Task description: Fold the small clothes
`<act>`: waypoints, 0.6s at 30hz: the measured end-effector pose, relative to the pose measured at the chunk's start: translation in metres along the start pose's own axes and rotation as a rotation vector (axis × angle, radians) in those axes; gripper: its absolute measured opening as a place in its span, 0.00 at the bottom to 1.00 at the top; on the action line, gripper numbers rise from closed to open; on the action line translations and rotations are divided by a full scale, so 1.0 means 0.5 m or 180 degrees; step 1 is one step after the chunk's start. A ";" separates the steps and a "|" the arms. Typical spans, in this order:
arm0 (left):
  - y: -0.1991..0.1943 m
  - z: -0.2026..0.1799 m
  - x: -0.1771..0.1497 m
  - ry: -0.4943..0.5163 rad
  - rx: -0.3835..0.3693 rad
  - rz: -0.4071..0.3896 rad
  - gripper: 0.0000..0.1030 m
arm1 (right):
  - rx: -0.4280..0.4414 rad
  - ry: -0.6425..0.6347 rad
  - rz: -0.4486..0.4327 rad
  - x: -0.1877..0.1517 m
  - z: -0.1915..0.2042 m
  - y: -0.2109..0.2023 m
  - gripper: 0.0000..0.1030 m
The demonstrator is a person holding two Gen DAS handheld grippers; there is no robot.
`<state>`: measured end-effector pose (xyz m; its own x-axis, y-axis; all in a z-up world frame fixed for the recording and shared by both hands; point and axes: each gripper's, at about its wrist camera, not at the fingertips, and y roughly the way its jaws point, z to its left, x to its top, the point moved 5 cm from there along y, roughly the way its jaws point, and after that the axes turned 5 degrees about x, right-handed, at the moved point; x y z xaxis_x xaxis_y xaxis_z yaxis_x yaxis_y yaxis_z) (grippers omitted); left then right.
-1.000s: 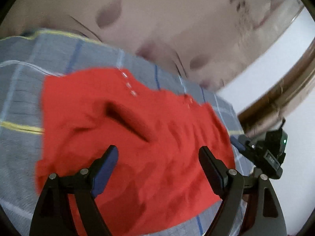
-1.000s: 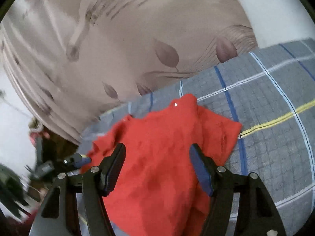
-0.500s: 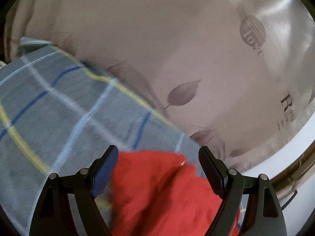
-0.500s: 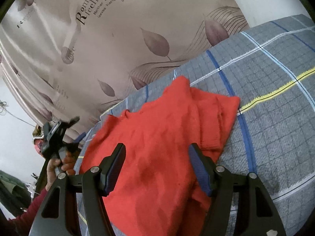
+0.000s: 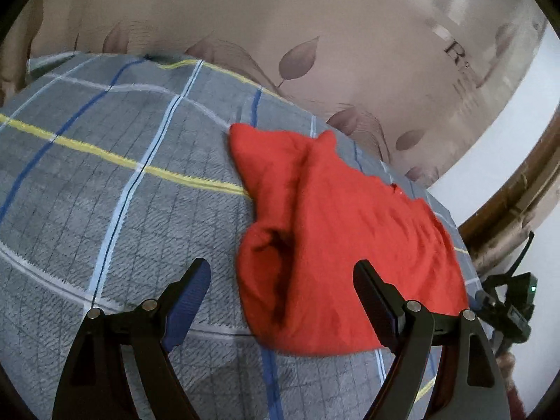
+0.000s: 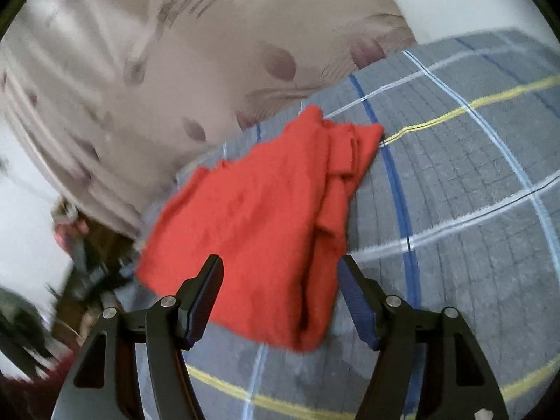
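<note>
Apparently the red garment on the checked blanket is only partly folded, and both grippers, left and right, hang above it with jaws apart and empty.

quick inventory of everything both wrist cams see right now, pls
garment: 1, red, partly folded, lying on the blanket near its far edge.
blanket: 1, grey with blue, white and yellow check lines, covers the surface.
curtain: 1, beige with leaf print and lettering, behind the blanket.
wooden frame: 1, brown, at the right edge of the left view.
left tool: 1, black with blue pads, jaws open, empty, before the garment's near edge.
right tool: 1, black with blue pads, jaws open, empty, at the garment's near edge.
</note>
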<state>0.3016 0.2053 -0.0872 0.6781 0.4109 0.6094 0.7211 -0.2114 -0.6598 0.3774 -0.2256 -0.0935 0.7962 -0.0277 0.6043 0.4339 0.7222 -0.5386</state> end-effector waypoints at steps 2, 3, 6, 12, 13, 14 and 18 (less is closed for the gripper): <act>0.002 -0.012 0.003 0.0086 -0.0085 -0.0071 0.80 | -0.0061 -0.0098 0.0056 -0.008 0.006 0.002 0.60; 0.003 -0.017 0.002 0.0134 -0.0111 -0.0062 0.76 | -0.0094 -0.0113 0.0125 -0.012 0.007 0.008 0.57; 0.014 -0.030 0.005 0.0214 -0.0227 0.0076 0.57 | -0.0112 -0.0089 0.0247 -0.024 0.004 0.019 0.47; 0.038 -0.043 -0.020 0.0455 -0.0098 0.0340 0.11 | -0.0130 -0.0107 0.0455 -0.031 0.002 0.035 0.09; 0.036 -0.040 -0.019 0.0443 -0.0074 0.0323 0.09 | -0.0134 -0.0080 0.0482 -0.032 -0.001 0.037 0.09; 0.034 -0.034 -0.017 0.0417 -0.0019 0.0322 0.06 | -0.0125 -0.0072 0.0492 -0.035 0.000 0.034 0.07; 0.028 -0.007 -0.029 0.0285 0.0019 0.0447 0.04 | -0.0057 0.0043 0.0597 -0.043 -0.007 0.016 0.05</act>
<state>0.3023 0.1932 -0.1040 0.7824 0.2968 0.5475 0.6175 -0.2558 -0.7438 0.3655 -0.2217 -0.1129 0.8694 0.0971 0.4845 0.2846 0.7032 -0.6516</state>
